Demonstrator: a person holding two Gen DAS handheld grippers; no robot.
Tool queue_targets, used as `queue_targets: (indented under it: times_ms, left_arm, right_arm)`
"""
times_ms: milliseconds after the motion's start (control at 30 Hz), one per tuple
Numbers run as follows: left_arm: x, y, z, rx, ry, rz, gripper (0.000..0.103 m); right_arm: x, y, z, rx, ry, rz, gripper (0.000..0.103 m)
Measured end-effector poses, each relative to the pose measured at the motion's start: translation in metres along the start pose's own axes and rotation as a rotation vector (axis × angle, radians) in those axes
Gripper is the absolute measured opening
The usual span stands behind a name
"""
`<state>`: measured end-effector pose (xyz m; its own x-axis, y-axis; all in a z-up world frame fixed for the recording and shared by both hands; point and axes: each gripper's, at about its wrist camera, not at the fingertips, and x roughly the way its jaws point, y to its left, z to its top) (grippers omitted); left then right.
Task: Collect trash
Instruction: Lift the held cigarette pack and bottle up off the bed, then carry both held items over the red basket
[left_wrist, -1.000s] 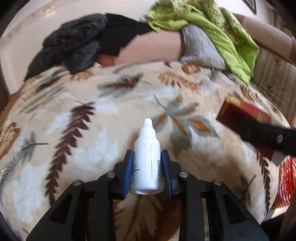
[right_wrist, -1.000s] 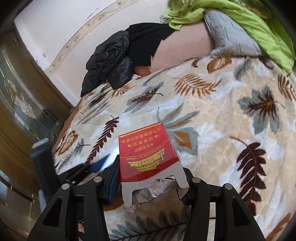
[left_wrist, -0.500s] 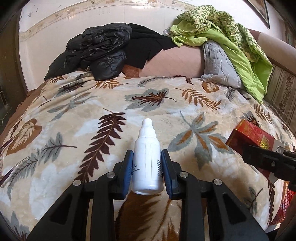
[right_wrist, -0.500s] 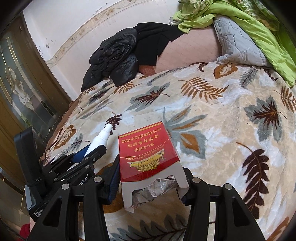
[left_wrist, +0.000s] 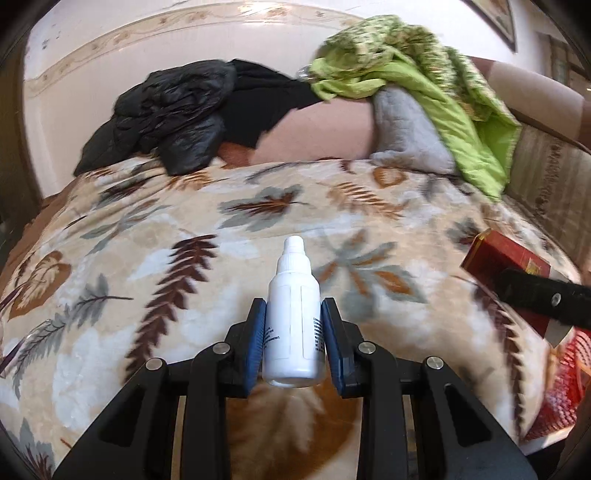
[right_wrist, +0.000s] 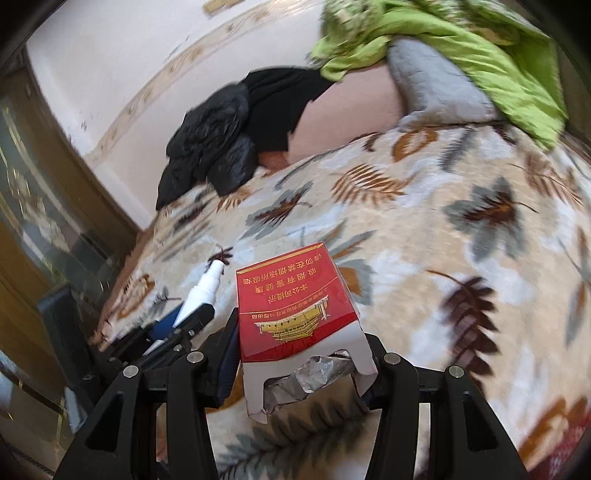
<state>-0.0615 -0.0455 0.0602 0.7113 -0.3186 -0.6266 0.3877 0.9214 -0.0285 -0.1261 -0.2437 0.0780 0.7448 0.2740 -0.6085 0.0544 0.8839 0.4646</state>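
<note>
My left gripper (left_wrist: 292, 332) is shut on a small white plastic dropper bottle (left_wrist: 293, 325), nozzle pointing forward, held above the leaf-patterned blanket (left_wrist: 147, 258). My right gripper (right_wrist: 299, 347) is shut on an opened red cigarette pack (right_wrist: 291, 306) with crumpled foil showing at its near end. The pack also shows at the right edge of the left wrist view (left_wrist: 506, 266). The bottle and left gripper show at the left of the right wrist view (right_wrist: 203, 291).
A black jacket (left_wrist: 170, 122) and dark cloth lie at the back of the bed. A green quilt (left_wrist: 424, 85) and grey pillow (left_wrist: 406, 129) lie at the back right. A wooden glazed door (right_wrist: 33, 229) stands at left. A red mesh item (left_wrist: 565, 387) lies at lower right.
Both grippers have shifted and turned over the bed while keeping their hold; the views are motion-blurred now. The left gripper and bottle sit closer beside the right gripper.
</note>
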Motion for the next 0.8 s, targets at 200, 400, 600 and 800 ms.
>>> queue_targets:
  times_ms: [200, 400, 600, 800]
  left_arm:
    - [-0.027, -0.074, -0.006, 0.070, 0.015, -0.229, 0.029]
    - [-0.062, -0.184, -0.010, 0.180, 0.062, -0.502, 0.029]
    - [-0.080, -0.289, -0.019, 0.306, 0.150, -0.701, 0.029]
    - [-0.071, -0.371, -0.036, 0.420, 0.272, -0.759, 0.039]
  right_arm:
    - [-0.101, -0.053, -0.023, 0.070, -0.071, -0.094, 0.055]
    - [-0.215, -0.137, -0.065, 0.252, -0.159, -0.245, 0.055]
    - [-0.275, -0.200, -0.104, 0.400, -0.209, -0.326, 0.056]
    - [-0.287, -0.241, -0.117, 0.505, -0.237, -0.356, 0.067]
